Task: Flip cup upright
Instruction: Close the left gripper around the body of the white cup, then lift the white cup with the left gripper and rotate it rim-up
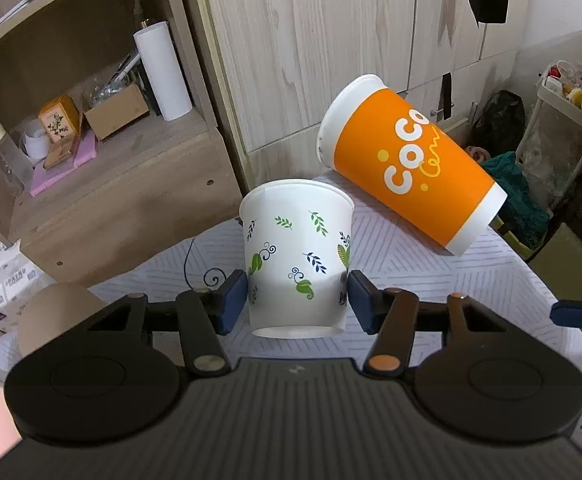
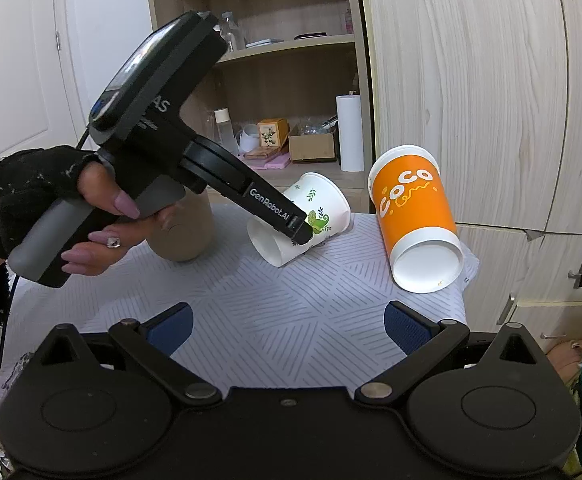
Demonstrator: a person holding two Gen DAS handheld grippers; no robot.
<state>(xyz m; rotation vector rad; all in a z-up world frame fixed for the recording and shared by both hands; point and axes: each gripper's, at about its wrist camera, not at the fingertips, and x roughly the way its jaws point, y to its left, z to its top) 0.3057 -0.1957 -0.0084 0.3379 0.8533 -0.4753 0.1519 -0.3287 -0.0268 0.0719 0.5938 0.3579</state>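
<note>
Now the left gripper [image 1: 298, 298] has its blue pads pinching the white leaf-print cup [image 1: 297, 256] at centre frame, the cup tilted in the right wrist view, base toward the camera, over the striped tablecloth [image 2: 291, 320]. Over at right of centre, the orange cup [image 2: 415, 224] lies tipped on the cloth, base facing forward. Low in frame, the right gripper [image 2: 289, 330] hangs spread wide, nothing between its fingers, well apart from both cups.
</note>
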